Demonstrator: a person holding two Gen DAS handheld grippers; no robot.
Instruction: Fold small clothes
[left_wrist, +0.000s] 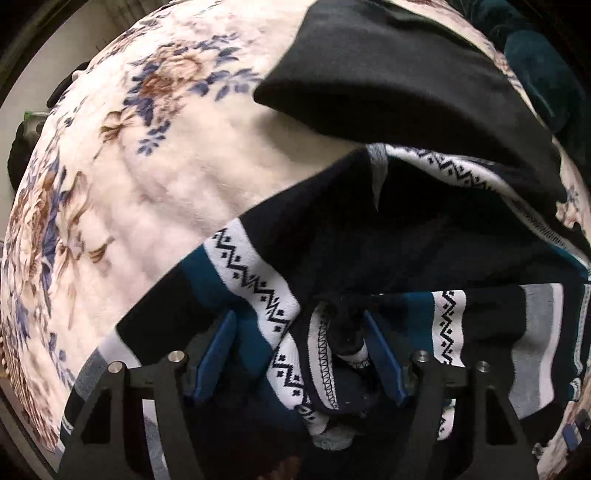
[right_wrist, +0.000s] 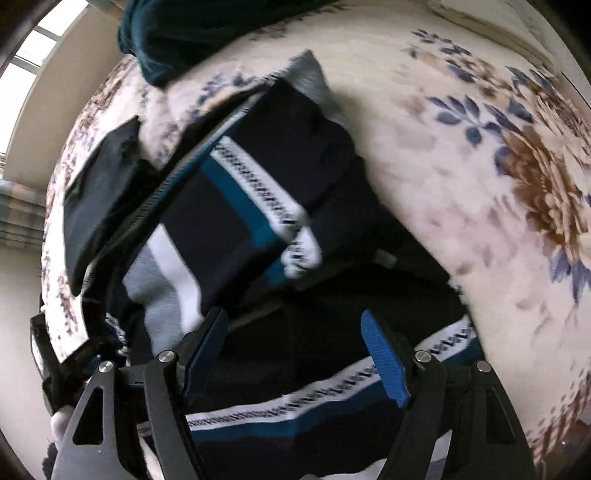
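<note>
My left gripper (left_wrist: 299, 354) points steeply down over the patterned knit garment (left_wrist: 369, 236), a dark navy piece with teal, white and grey bands and a zigzag border, which lies on the bed's floral blanket (left_wrist: 129, 184). The jaws stand part-way open, and a bunched fold of the zigzag border sits between the blue pads (left_wrist: 214, 358); I cannot tell whether the pads press on it.

To do this step well, I judge the left jaws should close on the whole thickness of that bunched edge, not one layer, before any lift.

My right gripper (right_wrist: 295, 358) stands wide over the same garment (right_wrist: 258, 177), with nothing between its pads (right_wrist: 384, 365). One folded flap already lies across the body. This gripper should take an edge square to the bands, so the next fold lands straight.

Obstructions: a plain black cloth (left_wrist: 388, 74) touches the garment's far edge, and a dark teal fabric (right_wrist: 192, 33) lies beyond. Either could be dragged along.
</note>
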